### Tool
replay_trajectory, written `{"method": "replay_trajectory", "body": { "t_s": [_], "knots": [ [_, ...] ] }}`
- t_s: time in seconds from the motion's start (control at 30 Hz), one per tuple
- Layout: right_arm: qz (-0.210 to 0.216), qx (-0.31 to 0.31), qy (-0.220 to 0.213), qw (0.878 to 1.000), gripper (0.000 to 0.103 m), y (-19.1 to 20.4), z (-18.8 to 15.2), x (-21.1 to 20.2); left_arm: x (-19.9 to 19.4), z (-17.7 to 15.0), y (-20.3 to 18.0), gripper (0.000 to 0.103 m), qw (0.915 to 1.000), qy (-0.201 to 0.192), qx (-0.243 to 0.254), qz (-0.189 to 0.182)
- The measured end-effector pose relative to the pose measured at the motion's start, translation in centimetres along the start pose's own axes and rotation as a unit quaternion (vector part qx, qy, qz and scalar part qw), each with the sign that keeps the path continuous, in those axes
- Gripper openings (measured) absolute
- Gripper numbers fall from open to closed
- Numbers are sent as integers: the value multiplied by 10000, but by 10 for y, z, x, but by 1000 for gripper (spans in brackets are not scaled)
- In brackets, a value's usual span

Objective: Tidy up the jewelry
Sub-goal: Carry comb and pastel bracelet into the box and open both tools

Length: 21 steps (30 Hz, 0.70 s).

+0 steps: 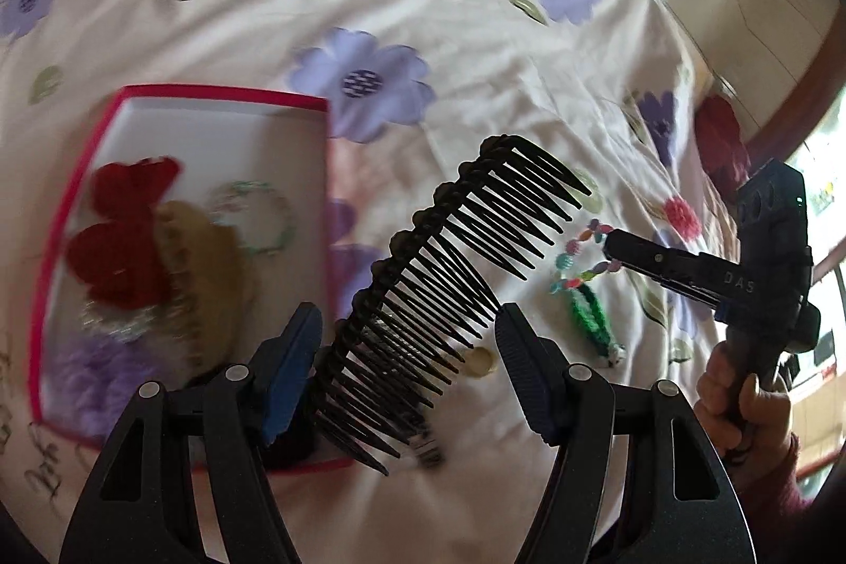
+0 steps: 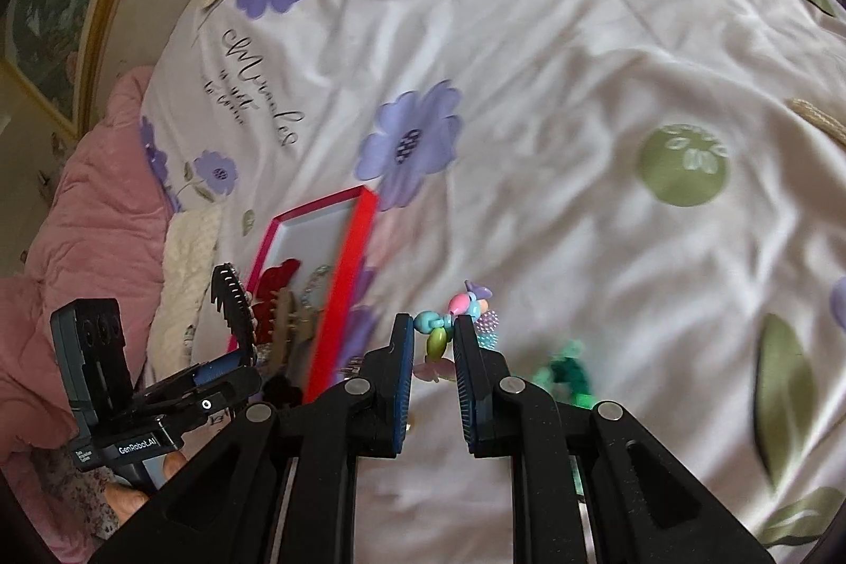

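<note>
My left gripper [image 1: 410, 326] is open, and a black toothed comb headband [image 1: 449, 278] lies slanted between its fingers, leaning by the left pad, over the edge of the red-rimmed box [image 1: 222, 93]. The box holds a red bow [image 1: 127, 236], a tan claw clip [image 1: 206, 278], a beaded ring bracelet [image 1: 254, 215] and purple and silver pieces. My right gripper [image 2: 433, 331] is narrowly open around a pastel bead bracelet [image 2: 439, 326] on the bedsheet, pads close beside the beads. In the left wrist view its fingertips [image 1: 613, 247] meet the bracelet [image 1: 576, 257].
A green chenille hair piece [image 1: 592, 321] lies on the floral sheet right of the bracelet; it also shows in the right wrist view [image 2: 566, 373]. A small cream button [image 1: 478, 360] lies near the comb. A pink quilt [image 2: 90, 220] bunches at the bed's left edge.
</note>
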State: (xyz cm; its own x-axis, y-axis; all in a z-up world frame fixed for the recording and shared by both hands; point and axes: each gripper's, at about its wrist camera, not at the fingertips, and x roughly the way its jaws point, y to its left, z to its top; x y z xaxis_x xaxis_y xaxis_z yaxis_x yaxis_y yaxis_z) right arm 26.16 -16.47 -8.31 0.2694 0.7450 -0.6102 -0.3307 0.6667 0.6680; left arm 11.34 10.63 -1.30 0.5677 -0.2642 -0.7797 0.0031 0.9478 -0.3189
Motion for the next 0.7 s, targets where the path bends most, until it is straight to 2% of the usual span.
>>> {"method": "replay_trajectory", "body": {
  "t_s": [0.27, 0.7],
  "knots": [
    [264, -210, 133, 9993, 15, 38, 7, 28, -19, -1, 51, 68, 9982, -190, -453, 350],
    [618, -460, 376, 9963, 15, 97, 29, 91, -26, 23, 118, 68, 9921, -332, -739, 954]
  ]
}}
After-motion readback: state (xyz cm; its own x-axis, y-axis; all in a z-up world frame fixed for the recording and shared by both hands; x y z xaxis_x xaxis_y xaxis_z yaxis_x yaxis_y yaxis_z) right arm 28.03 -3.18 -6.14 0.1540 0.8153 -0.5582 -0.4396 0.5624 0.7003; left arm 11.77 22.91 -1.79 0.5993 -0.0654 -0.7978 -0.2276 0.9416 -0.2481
